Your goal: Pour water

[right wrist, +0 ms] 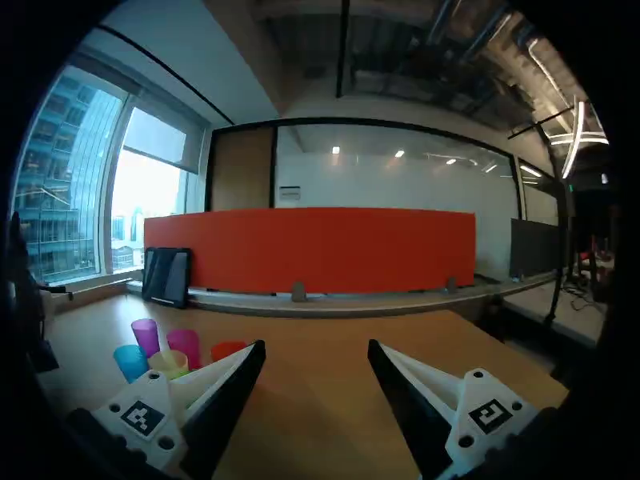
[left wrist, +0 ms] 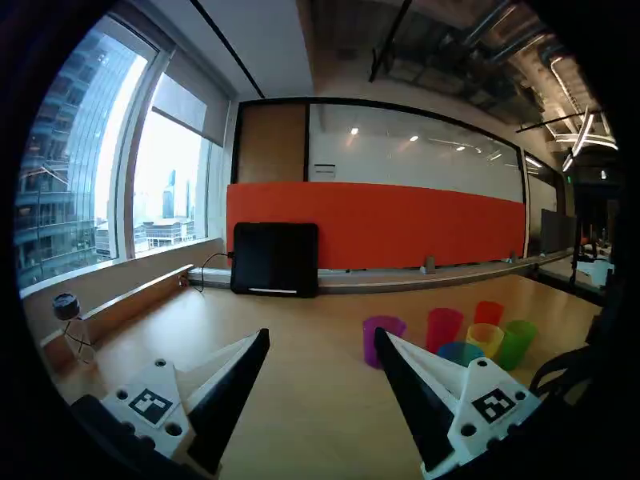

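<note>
Wooden counter (left wrist: pixel 312 400) in a bright office, with tall windows (left wrist: pixel 120 176) on one side and an orange partition (left wrist: pixel 376 224) along the back. A dark screen (left wrist: pixel 274 258) leans against the partition.

Left gripper (left wrist: pixel 320 332) hovers over bare wood, its jaws spread wide and holding nothing. Right gripper (right wrist: pixel 316 344) is the same, jaws wide apart and empty.

Six coloured plastic cups stand upright in a close group on the counter. They are ahead and to the right in the left gripper view, and low to the left in the right gripper view. Purple cup (left wrist: pixel 382 340) stands at the group's edge, slightly apart. Pink cup (left wrist: pixel 443 326), red cup (left wrist: pixel 488 312), yellow cup (left wrist: pixel 484 338), blue cup (left wrist: pixel 460 352) and green cup (left wrist: pixel 518 342) crowd together. Whether any holds water cannot be told.

The cups look thin, translucent and light, so they would likely flex under a hard squeeze, or slide or tip. A gentle grip around the mid wall, below the rim, seems safest. The purple cup offers the clearest approach.
</note>
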